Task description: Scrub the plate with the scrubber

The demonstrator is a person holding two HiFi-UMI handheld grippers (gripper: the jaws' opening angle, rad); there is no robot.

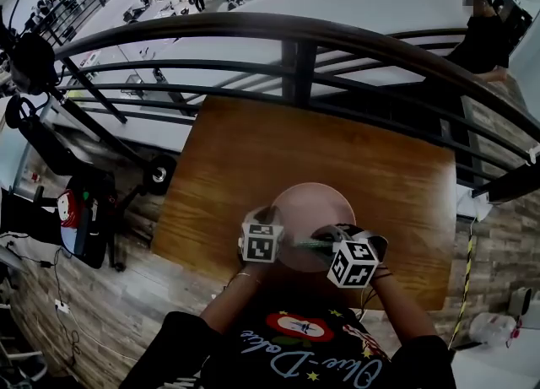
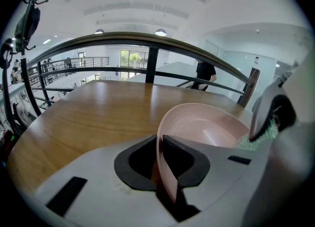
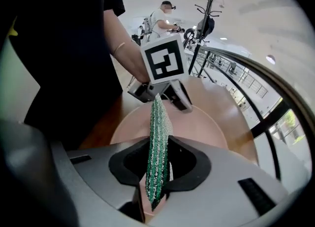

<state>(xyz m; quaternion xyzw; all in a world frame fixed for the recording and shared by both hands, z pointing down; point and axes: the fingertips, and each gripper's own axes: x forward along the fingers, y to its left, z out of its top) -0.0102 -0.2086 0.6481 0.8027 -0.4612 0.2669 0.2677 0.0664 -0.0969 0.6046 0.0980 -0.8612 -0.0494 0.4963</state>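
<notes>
A pale pink plate (image 1: pixel 314 204) lies at the near side of the wooden table (image 1: pixel 245 159). My left gripper (image 1: pixel 272 220) is shut on the plate's left rim (image 2: pixel 160 159), which stands on edge between its dark pads, the plate (image 2: pixel 206 127) opening out to the right. My right gripper (image 1: pixel 325 238) is shut on a green glittery scrubber (image 3: pixel 156 152) that stands upright between its jaws. The scrubber (image 1: pixel 310 243) hangs over the plate (image 3: pixel 197 127), close to the left gripper (image 3: pixel 162 81) across from it.
A dark metal railing (image 1: pixel 295 41) curves round the far side of the table, with a drop to a lower floor behind it. A person in black (image 1: pixel 485 29) stands at the far right. My own arms and black shirt (image 1: pixel 295 345) fill the near edge.
</notes>
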